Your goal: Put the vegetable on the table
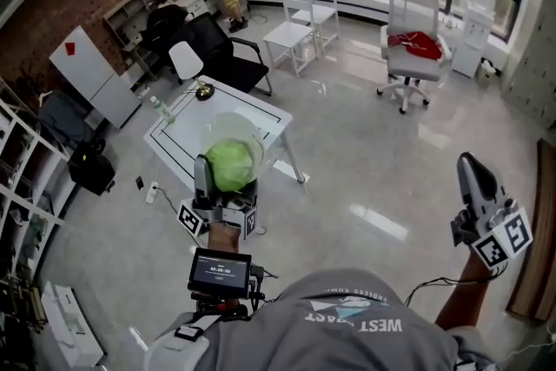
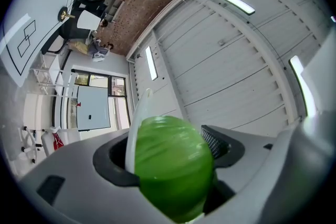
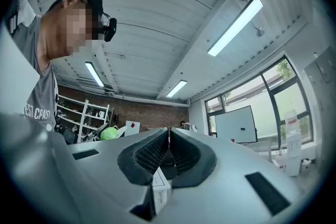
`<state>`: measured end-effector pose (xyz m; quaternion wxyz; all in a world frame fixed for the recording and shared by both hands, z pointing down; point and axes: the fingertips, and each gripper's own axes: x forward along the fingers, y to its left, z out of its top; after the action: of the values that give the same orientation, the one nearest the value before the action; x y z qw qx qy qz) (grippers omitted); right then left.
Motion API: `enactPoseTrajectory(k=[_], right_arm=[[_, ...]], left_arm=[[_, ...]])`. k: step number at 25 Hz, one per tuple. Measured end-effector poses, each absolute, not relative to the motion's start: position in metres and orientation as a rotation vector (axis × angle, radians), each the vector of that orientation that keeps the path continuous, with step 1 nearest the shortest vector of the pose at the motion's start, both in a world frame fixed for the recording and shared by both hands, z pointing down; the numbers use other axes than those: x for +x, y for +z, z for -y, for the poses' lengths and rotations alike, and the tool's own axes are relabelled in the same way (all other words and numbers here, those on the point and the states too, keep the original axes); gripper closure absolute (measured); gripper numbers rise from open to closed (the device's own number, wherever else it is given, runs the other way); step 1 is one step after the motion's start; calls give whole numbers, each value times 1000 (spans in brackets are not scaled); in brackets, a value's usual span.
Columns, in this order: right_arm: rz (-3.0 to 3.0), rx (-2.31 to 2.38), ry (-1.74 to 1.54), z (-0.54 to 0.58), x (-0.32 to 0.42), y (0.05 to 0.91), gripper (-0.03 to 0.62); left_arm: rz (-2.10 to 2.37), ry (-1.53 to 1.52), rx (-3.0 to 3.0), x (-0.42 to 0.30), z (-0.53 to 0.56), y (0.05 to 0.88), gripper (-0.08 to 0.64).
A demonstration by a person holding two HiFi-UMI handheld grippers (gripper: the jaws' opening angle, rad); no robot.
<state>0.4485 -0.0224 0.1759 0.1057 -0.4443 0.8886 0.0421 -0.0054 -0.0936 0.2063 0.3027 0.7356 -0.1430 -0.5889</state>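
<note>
Holding the round green vegetable (image 2: 170,165) across its fat middle in my left gripper (image 1: 230,175), just ahead of me, I judge it light, smooth and slightly springy, with a pale loose leaf or wrap (image 2: 134,128) at one side. My right gripper (image 3: 168,145), out right, is closed and empty; farther off stands the flat white table (image 1: 262,115).

Round green vegetable (image 1: 231,165), glossy, half in clear plastic wrap (image 1: 236,128), raised off white table (image 1: 182,131), overlapping its near edge from above.
</note>
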Motion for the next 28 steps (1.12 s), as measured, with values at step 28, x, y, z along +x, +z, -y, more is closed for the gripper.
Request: enactPoseTrajectory(k=[28], right_arm=[[-2696, -1094, 102, 155, 374, 165, 583]], left_arm=[[482, -1647, 1968, -68, 164, 200, 195]])
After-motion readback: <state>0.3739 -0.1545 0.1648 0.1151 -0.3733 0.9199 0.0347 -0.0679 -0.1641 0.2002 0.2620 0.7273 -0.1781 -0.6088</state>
